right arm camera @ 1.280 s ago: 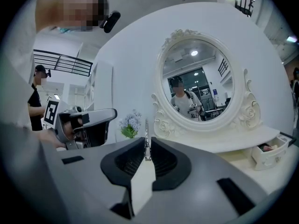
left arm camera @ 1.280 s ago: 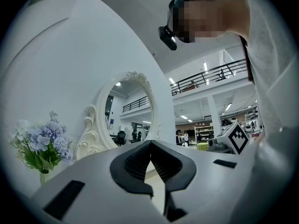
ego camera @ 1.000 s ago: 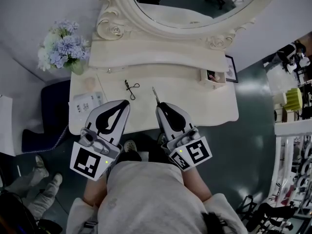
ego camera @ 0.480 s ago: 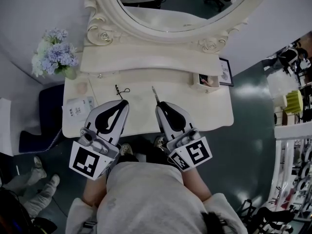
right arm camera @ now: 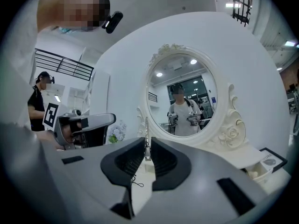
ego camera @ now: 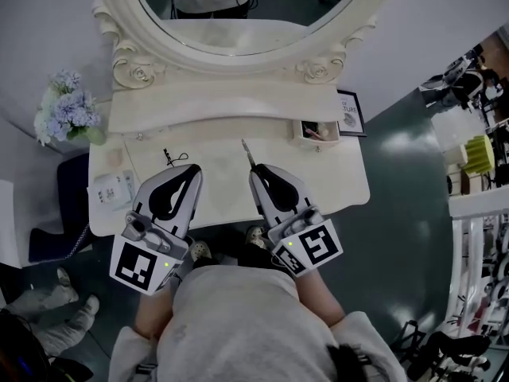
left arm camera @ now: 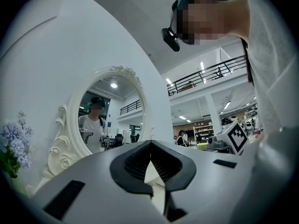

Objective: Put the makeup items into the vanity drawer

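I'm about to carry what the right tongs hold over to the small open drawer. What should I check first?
1. Right tongs shut on the thin makeup stick: ok.
2. Drawer open to take it: ok.
3. Room left inside the drawer: cannot tell; something already lies in it.
4. Left tongs shut, empty and off to the side of the right one's way: ok.
5. Everything stowed: not ok; the eyelash curler lies on the tabletop.

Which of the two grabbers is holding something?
The right gripper: its jaws pinch a thin grey makeup stick. The left gripper is shut on nothing.
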`<state>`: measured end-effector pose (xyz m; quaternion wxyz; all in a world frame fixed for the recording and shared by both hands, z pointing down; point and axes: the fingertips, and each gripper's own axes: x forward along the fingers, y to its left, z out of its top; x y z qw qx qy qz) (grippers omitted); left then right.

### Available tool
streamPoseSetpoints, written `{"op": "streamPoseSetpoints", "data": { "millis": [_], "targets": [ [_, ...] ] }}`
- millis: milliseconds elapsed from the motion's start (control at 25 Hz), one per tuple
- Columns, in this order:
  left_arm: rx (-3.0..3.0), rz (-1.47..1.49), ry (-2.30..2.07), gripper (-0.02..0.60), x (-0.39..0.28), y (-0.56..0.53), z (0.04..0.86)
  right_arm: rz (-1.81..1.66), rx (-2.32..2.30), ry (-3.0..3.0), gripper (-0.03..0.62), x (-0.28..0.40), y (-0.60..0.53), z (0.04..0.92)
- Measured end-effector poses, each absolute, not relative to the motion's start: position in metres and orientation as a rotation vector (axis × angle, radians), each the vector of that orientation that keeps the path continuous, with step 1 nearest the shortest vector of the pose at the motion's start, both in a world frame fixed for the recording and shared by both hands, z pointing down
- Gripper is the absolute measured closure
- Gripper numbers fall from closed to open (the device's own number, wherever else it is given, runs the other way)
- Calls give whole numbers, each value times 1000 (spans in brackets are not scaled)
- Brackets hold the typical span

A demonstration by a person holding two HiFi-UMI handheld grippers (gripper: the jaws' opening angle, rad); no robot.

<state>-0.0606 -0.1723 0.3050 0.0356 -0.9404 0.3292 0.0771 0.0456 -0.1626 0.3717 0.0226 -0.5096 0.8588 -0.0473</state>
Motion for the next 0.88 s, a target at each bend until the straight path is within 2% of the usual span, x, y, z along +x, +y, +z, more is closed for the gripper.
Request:
{"op": "streamPoseSetpoints", "data": {
  "millis": [880],
  "targets": [
    [-2912, 214, 912, 568, 55, -173, 307, -131, -1712, 2551, 543, 175, -156, 375]
  ]
}}
